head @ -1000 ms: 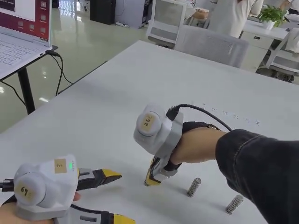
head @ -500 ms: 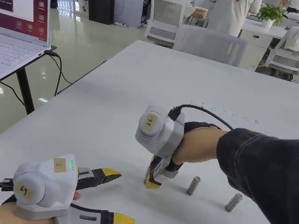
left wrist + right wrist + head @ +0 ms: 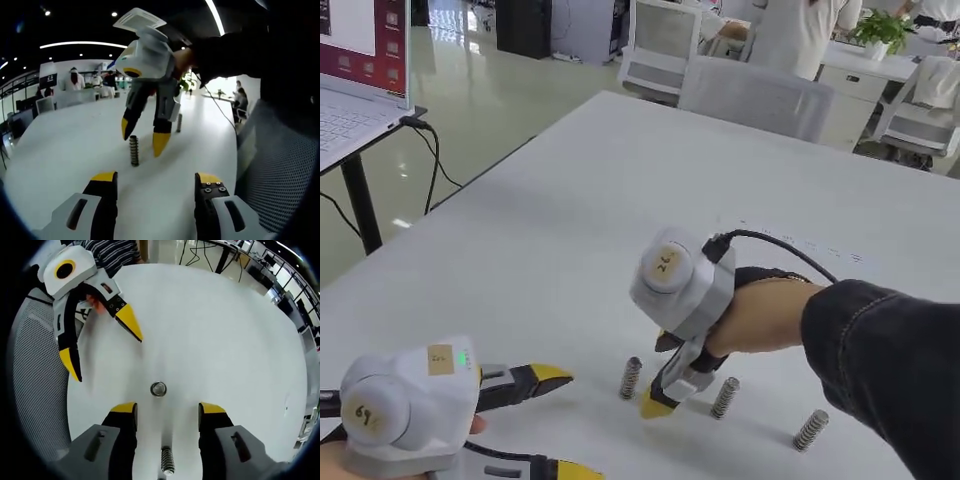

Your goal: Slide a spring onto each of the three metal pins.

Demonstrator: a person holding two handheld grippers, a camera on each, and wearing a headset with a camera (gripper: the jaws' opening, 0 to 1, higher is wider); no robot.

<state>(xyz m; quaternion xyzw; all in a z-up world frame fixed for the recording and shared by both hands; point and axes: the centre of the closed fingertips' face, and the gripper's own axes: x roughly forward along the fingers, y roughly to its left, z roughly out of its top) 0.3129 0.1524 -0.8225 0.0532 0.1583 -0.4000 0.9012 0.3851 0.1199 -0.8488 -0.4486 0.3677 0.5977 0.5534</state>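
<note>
Metal spring (image 3: 631, 378) upright, long axis vertical

Right gripper (image 3: 658, 400) is pointing down at frame centre, jaws parted; left gripper (image 3: 563, 422) is resting lower left, jaws spread.

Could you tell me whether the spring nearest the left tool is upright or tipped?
Upright: the spring stands on end on the table.

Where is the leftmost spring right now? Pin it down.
Head view: the leftmost spring stands on the white table, lower centre, just left of the right tool and right of the left tool's yellow tips.
</note>
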